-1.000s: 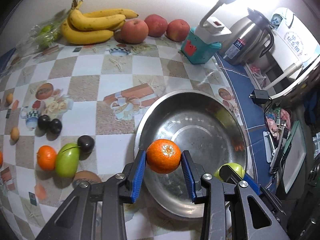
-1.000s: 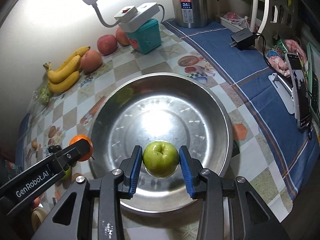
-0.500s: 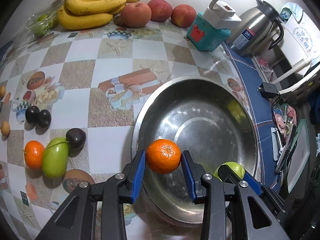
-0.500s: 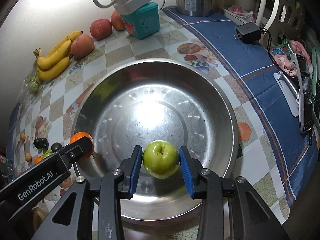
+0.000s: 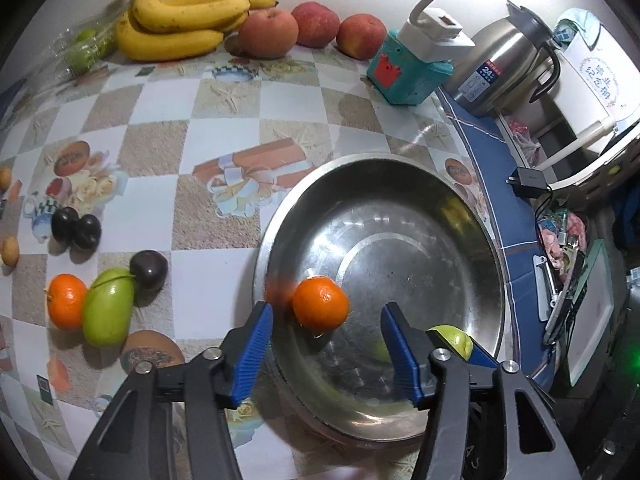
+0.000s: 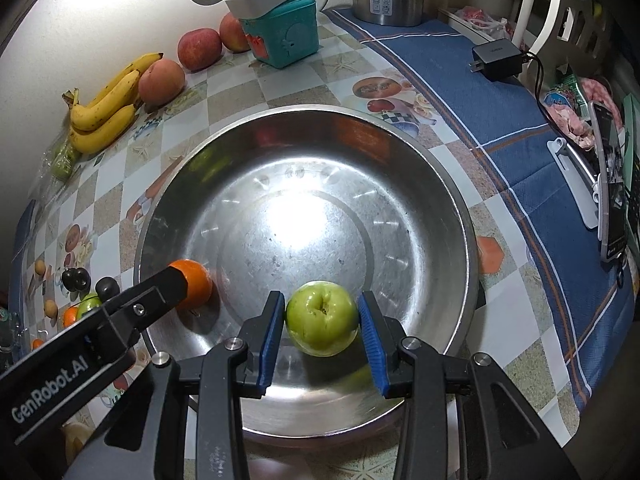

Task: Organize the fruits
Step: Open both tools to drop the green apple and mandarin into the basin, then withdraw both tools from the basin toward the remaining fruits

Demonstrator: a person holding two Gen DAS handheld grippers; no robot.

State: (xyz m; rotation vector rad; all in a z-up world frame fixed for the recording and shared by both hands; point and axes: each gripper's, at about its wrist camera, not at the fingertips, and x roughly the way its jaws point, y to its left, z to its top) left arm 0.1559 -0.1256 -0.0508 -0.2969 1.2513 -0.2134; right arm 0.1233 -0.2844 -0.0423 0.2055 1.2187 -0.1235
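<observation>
A steel bowl (image 5: 400, 158) (image 6: 304, 110) stands on the checked tablecloth. An orange (image 5: 320, 303) (image 6: 196, 284) lies inside it by the left wall. My left gripper (image 5: 326, 318) hangs over that orange with its jaws opening, and the blue pads do not touch the fruit. My right gripper (image 6: 322, 302) is shut on a green apple (image 6: 322, 318) low over the bowl's near side. In the left wrist view the apple (image 5: 450, 340) peeks out behind the right finger.
Bananas (image 5: 180, 24) and three red apples (image 5: 268, 32) line the back wall beside a teal box (image 5: 408, 72) and a steel kettle (image 5: 500, 72). Left of the bowl lie dark plums (image 5: 76, 226), a green fruit (image 5: 108, 308) and another orange (image 5: 66, 306). A charger (image 6: 496, 56) and a phone (image 6: 610, 184) lie at right.
The left jaws have spread apart and the orange has left them and now rests in the bowl. The right gripper still holds the green apple, a little lower.
</observation>
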